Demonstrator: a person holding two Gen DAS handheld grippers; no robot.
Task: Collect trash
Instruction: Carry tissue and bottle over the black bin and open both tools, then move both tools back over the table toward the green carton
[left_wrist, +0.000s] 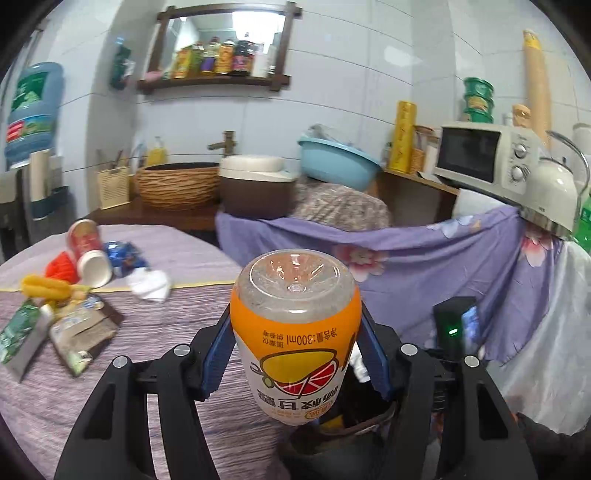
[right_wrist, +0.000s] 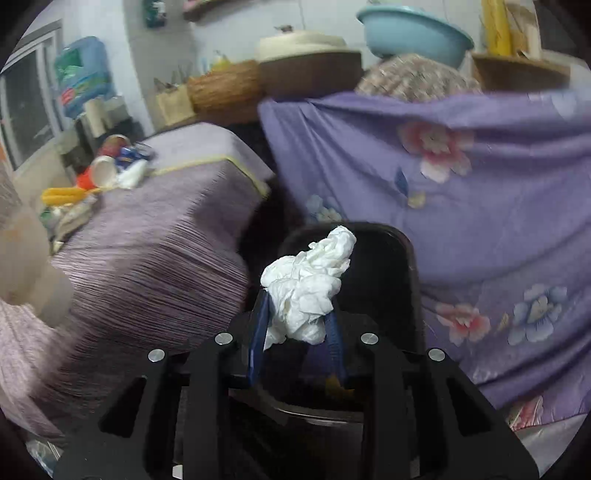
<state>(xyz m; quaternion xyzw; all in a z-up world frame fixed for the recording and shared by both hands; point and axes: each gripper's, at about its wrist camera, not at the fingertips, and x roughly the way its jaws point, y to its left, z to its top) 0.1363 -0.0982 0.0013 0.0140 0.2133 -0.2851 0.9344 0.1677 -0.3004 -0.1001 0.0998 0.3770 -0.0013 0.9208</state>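
Left hand-held gripper (left_wrist: 295, 343) clamped on bottle (left_wrist: 295, 332), blue pads on the labelled midsection, clear base facing camera. Looks empty: light, thin plastic, smooth label, probably slippery and crushable; mid-body grip is right, moderate squeeze. Held just above bin (left_wrist: 332, 439), dark container partly hidden below the jaws.

Right hand-held gripper (right_wrist: 295, 325) pinched narrow on tissue wad (right_wrist: 306, 288), white, crumpled, soft, near weightless; will compress, won't slip, may cling to pads on release. Grip at lower bulk is fine. Wad sits over bin (right_wrist: 406, 266), black, rounded rim, smooth plastic.

Left of bin: surface (left_wrist: 166, 332) under striped purple cloth, still carrying trash: red paper cup (left_wrist: 88, 251) tipped on its side, another white tissue (left_wrist: 149, 282), flat wrappers (left_wrist: 81, 332). Stiff cup: take by the wall. Wrappers thin, flat, hard to pinch.

Behind bin: purple floral sheet (right_wrist: 461, 184), draped, soft.
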